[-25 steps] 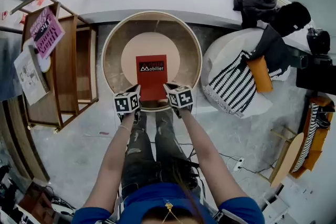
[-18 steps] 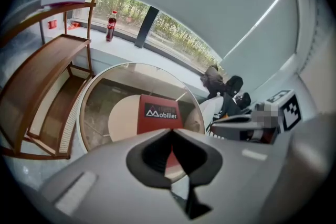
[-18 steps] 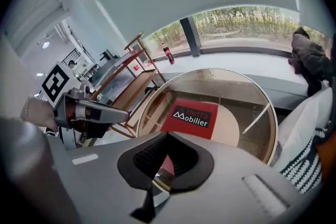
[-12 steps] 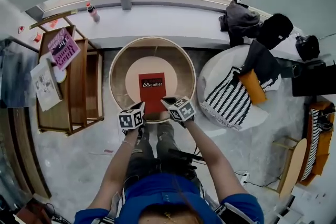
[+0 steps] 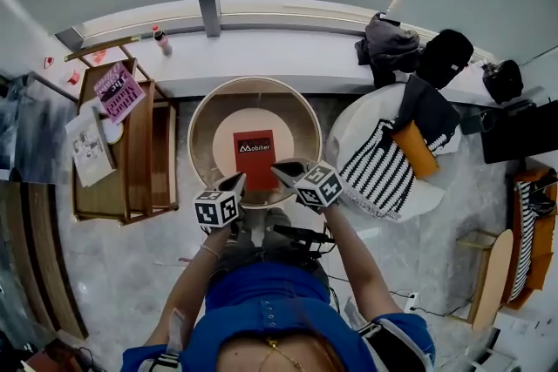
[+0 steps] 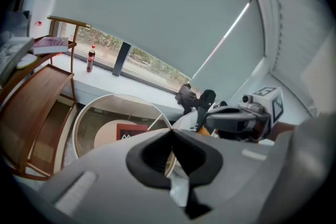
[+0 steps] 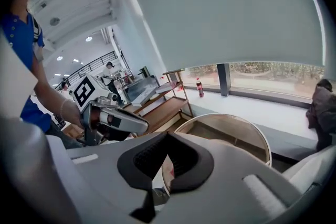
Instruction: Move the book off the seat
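Since 1 s back both tongs have come up & off the book's near edge, and the view sits higher, so chair & book look smaller; the book itself hasn't shifted. L to R now: a wooden shelf (image 5: 139,148) w/ a pink magazine (image 5: 119,91) on top, well apart from the action. Next the left tongs (image 5: 235,183), jaws pressed together w/ nothing btwn them, hanging over the near rim of the round chair (image 5: 202,122). Then the red book (image 5: 254,153), flat & cover up in the middle of the seat pad (image 5: 222,144), so it's on the seat w/ neither pair touching it & the task not done. Then the right tongs (image 5: 286,170), also pressed together & empty, just beside the left pair. Further R a striped throw (image 5: 377,165) on a white seat, not involved. What could go wrong, as I judge it: both pairs are closed, so going back down like this would only poke or shove the book, not take it. They'd need to spread first. The book is thin & lies flat on what looks like a soft pad, so a jaw may fail to get under an edge & just push it deeper toward the back wall. The chair's high rim hems it in, so a low sideways drag could jam it vs the wall or bend the cover. A one-edge pinch could let it swing open & slip out.
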`<control>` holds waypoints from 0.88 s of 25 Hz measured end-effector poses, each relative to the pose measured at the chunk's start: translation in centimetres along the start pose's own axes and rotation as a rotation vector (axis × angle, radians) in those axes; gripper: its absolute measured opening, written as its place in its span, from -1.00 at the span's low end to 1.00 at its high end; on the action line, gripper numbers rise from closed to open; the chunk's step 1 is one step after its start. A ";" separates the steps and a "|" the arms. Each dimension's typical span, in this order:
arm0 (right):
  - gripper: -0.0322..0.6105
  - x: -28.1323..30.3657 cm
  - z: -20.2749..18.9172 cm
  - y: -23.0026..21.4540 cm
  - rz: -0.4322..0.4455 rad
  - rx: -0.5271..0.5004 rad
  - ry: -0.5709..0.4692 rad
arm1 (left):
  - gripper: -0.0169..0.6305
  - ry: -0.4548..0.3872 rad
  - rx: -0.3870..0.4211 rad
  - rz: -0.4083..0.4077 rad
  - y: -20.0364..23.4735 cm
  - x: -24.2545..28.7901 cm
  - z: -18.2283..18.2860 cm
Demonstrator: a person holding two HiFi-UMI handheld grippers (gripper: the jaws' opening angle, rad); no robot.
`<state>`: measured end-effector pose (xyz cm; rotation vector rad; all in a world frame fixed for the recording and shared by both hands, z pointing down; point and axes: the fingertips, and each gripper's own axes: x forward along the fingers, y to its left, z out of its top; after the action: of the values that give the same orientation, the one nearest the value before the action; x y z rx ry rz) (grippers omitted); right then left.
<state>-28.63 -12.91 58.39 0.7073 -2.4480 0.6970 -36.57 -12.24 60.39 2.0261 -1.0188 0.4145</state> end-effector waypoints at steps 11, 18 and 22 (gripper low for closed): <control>-0.90 -6.9 6.1 2.0 -0.110 -0.093 -0.152 | -0.94 -0.176 0.030 -0.041 -4.0 -5.6 6.4; -0.90 -10.5 10.0 2.9 -0.142 -0.180 -0.260 | -0.94 -0.285 0.135 -0.073 -8.0 -7.9 10.1; -0.90 -11.3 10.3 3.9 -0.157 -0.229 -0.261 | -0.95 -0.334 0.196 -0.093 -9.7 -8.8 10.6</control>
<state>-25.77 -12.31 42.89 0.9347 -2.6126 0.2721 -35.15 -12.69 43.62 2.3629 -1.1107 0.1309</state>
